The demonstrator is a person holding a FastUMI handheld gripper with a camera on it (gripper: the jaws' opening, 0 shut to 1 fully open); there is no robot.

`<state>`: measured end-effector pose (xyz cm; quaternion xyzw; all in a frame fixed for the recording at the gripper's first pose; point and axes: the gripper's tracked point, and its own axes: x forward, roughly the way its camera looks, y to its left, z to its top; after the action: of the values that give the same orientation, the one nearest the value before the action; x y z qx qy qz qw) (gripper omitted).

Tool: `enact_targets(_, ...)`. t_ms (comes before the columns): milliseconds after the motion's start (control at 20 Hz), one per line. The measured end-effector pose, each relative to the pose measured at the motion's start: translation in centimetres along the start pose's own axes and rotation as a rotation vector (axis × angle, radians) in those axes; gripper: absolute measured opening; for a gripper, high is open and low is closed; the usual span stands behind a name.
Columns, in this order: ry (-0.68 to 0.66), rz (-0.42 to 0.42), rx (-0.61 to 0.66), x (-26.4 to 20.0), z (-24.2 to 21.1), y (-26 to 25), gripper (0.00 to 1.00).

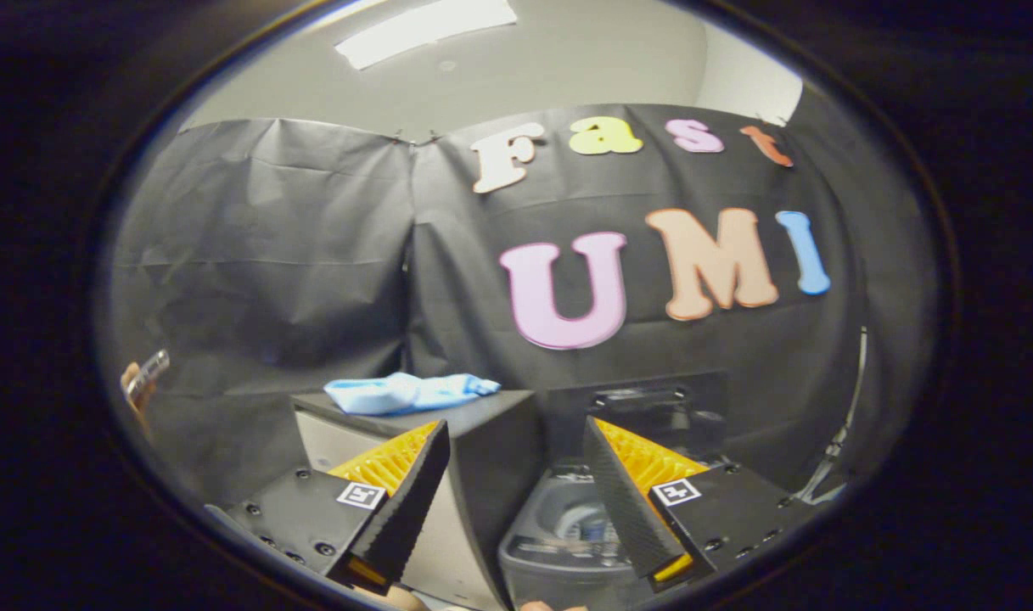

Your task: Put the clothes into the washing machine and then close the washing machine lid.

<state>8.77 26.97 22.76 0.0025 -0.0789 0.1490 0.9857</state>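
A light blue piece of clothing (410, 392) lies crumpled on top of a dark box-like stand (482, 441), just beyond my left finger. To the right of the stand is a small grey washing machine (558, 526) with its lid (652, 407) raised, so the tub shows between and below my fingers. My gripper (516, 428) is open, held above and short of both, with nothing between its fingers.
Black cloth forms the booth wall behind the stand and the machine. A person's hand holding a small shiny object (143, 378) shows to the left of the stand. A thin metal rod (839, 441) leans at the right.
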Motion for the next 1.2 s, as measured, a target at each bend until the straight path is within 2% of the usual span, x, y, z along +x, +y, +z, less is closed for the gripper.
enact_targets(150, 0.015, 0.103, -0.024, 5.3, 1.6, 5.9, 0.98)
enact_targets(300, 0.087, 0.159, -0.025, 10.1, 0.5, 10.2, 0.98)
enact_targets(500, 0.213, 0.192, -0.017, 16.0, -2.9, 12.8, 0.98)
enact_targets(650, 0.301, 0.181, -0.035, 18.6, -5.3, 13.7, 0.99)
enact_targets(800, 0.366, 0.172, 0.014, 19.5, -7.0, 14.9, 0.82)
enact_targets(1100, 0.482, 0.166, 0.081, 19.3, -8.8, 14.3, 0.48)
enact_targets(1200, 0.459, 0.119, 0.109, 20.1, -8.8, 13.0, 0.25)
